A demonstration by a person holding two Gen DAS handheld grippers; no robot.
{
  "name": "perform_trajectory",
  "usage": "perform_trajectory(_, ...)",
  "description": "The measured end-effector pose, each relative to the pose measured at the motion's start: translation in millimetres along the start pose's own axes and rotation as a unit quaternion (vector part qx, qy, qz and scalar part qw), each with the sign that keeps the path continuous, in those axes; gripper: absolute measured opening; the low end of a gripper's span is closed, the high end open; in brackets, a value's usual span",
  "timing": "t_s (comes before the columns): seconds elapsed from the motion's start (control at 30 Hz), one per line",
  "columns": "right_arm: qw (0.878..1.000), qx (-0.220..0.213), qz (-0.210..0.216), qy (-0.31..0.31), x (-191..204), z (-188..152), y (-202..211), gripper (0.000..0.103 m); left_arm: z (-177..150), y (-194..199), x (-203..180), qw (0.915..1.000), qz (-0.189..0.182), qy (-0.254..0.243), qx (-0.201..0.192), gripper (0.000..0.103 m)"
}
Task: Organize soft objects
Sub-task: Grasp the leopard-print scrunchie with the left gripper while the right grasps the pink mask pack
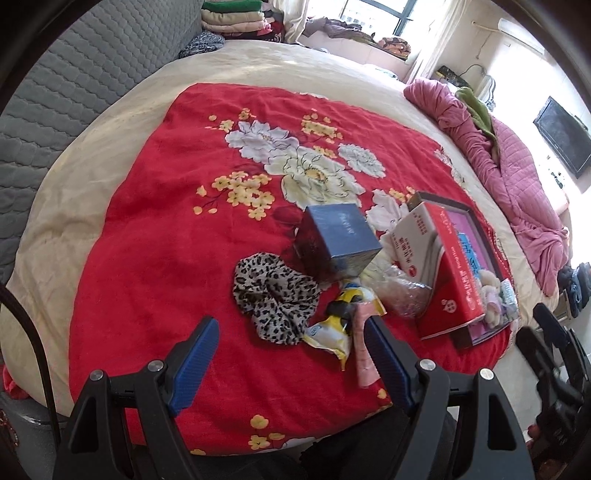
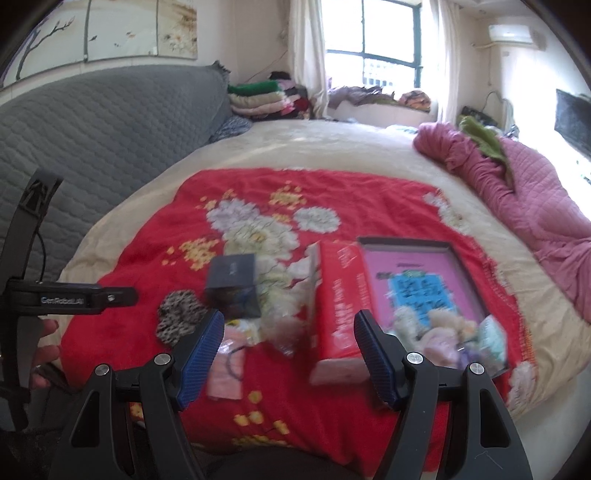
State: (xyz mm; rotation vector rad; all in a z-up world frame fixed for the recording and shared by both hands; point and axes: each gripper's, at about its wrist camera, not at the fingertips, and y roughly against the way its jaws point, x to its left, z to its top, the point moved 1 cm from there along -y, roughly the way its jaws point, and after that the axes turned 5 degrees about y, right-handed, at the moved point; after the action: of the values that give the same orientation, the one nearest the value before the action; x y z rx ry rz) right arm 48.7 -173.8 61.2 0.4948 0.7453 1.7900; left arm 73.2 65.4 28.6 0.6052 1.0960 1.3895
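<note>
A leopard-print scrunchie [image 1: 275, 297] lies on the red floral blanket [image 1: 155, 229], just ahead of my open, empty left gripper [image 1: 291, 334]. A yellow packet [image 1: 338, 325] and a pink cloth [image 1: 364, 350] lie by its right finger. A dark tray with a pink bottom [image 1: 476, 236] holds fluffy soft items [image 1: 493, 291] at its near end. In the right wrist view my right gripper [image 2: 290, 328] is open and empty above the blanket, with the scrunchie [image 2: 179, 315] to its left and the tray [image 2: 413, 273] with fluffy items [image 2: 443, 332] to its right.
A blue-grey box [image 1: 338, 240], a red-and-white carton [image 1: 443, 273] and a crinkled clear bag [image 1: 402, 291] lie between scrunchie and tray. A pink quilt [image 1: 509, 173] lies bunched at the bed's right. A grey padded headboard [image 1: 66, 96] and folded clothes [image 1: 236, 18] stand behind.
</note>
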Motion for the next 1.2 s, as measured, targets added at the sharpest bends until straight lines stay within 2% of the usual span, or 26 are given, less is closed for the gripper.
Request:
perform_trajectory(0.4, 0.995, 0.091, 0.048, 0.002, 32.3, -32.1, -65.8, 0.074, -13.7, -49.7, 14.0, 0.9993, 0.003, 0.007, 0.037, 0.08)
perform_trajectory(0.63, 0.988, 0.146, 0.056, -0.006, 41.4, -52.0, -104.3, 0.074, -15.8, -79.5, 33.2, 0.9983, 0.008, 0.027, 0.052, 0.08)
perform_trajectory(0.93, 0.983, 0.174, 0.06, -0.009, 47.3, -59.2, -139.4, 0.074, -11.7, -93.6, 40.9, 0.9982, -0.002, 0.036, 0.048, 0.08)
perform_trajectory(1.1, 0.982, 0.179, 0.06, -0.002, 51.1, -61.7, -152.0, 0.074, -8.2, -99.3, 40.5, 0.9987, 0.008, 0.028, 0.042, 0.081)
perform_trajectory(1.2, 0.982, 0.179, 0.064, 0.0, 53.5, -61.3, -159.2, 0.056, -4.8, -106.3, 43.2, 0.9982, 0.007, 0.036, 0.048, 0.081)
